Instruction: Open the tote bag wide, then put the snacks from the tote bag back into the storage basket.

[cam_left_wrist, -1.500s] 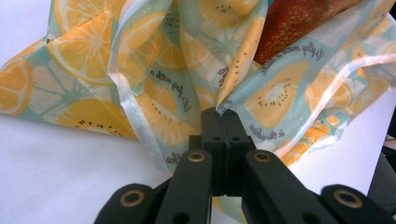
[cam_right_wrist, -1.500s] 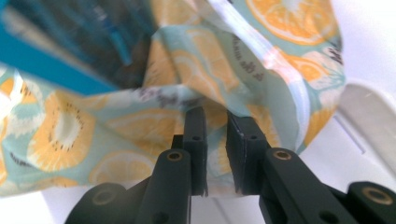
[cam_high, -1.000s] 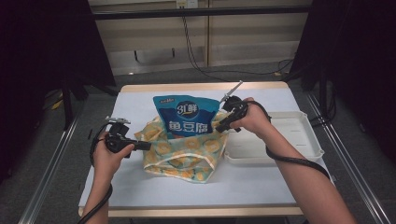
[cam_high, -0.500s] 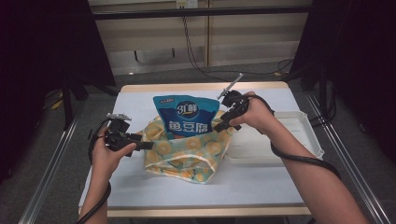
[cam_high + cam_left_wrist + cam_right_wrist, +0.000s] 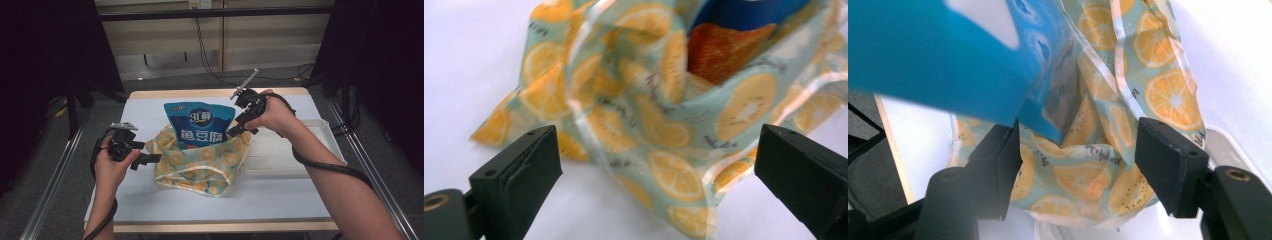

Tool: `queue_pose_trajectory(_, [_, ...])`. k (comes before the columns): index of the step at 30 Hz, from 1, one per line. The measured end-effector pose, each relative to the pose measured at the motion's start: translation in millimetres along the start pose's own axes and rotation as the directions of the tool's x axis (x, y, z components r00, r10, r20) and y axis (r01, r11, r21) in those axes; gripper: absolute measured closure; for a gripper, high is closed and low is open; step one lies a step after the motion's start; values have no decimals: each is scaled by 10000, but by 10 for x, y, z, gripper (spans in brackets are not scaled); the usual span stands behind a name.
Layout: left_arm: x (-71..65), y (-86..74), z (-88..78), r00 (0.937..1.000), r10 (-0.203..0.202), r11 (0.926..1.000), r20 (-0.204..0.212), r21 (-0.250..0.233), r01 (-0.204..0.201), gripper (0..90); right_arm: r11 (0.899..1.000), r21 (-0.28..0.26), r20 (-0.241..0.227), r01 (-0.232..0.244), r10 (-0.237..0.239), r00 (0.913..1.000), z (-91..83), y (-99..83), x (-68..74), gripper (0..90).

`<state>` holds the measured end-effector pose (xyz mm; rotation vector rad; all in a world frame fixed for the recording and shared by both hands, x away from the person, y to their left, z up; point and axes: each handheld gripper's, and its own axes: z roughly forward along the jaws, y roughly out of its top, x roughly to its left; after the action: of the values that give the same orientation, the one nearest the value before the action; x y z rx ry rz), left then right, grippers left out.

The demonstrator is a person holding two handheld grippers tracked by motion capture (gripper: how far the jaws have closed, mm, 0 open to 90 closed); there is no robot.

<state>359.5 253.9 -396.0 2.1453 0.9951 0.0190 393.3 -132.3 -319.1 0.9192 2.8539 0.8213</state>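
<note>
A white table [image 5: 150, 115] carries a white tray [image 5: 320, 150] at its right and, touching it, an orange-print bag [image 5: 200, 167] with a blue snack pouch [image 5: 200, 125] standing inside — the left gripper [image 5: 150, 159] has just opened wide, nothing between its jaws, while the right gripper [image 5: 239, 130] has just loosened, gaping beside the pouch's edge, gripping nothing

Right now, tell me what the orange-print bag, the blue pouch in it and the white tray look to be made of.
Orange-print bag: thin glossy plastic film, probably; it crumples softly and shows shiny translucent edges.
Blue pouch: printed plastic or foil laminate, seemingly; smooth and stiff enough to stand upright.
White tray: looks like moulded matte plastic, with a rounded raised rim.
</note>
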Motion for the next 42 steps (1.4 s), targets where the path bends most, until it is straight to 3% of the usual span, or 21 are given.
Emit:
queue_pose_trajectory(4, [-15,14,22,9999,143,9996,52,227,-145,45,9999,110,27,43,-43,10000,-22,27,0,350])
queue_pose_trajectory(11, [-55,22,30,10000,-72,9993,-10,366,72,44,9999,18,20,100,-100,9999,-127,49,49,330])
queue_pose_trajectory(22, [-85,46,59,9996,269,9986,6,456,-269,37,9999,-58,-14,154,-155,9999,-250,154,154,311])
queue_pose_trajectory(34, [-54,33,77,9997,239,9982,44,557,-241,35,9999,-58,-168,153,-154,9997,-183,364,153,300])
queue_pose_trajectory(39, [-54,34,68,9997,239,9984,82,515,-243,35,9992,-257,-449,294,-306,9985,-156,437,117,302])
queue_pose_trajectory(42, [-51,31,73,9997,229,9983,76,538,-232,36,9986,-325,-464,406,-421,9980,-116,467,108,346])
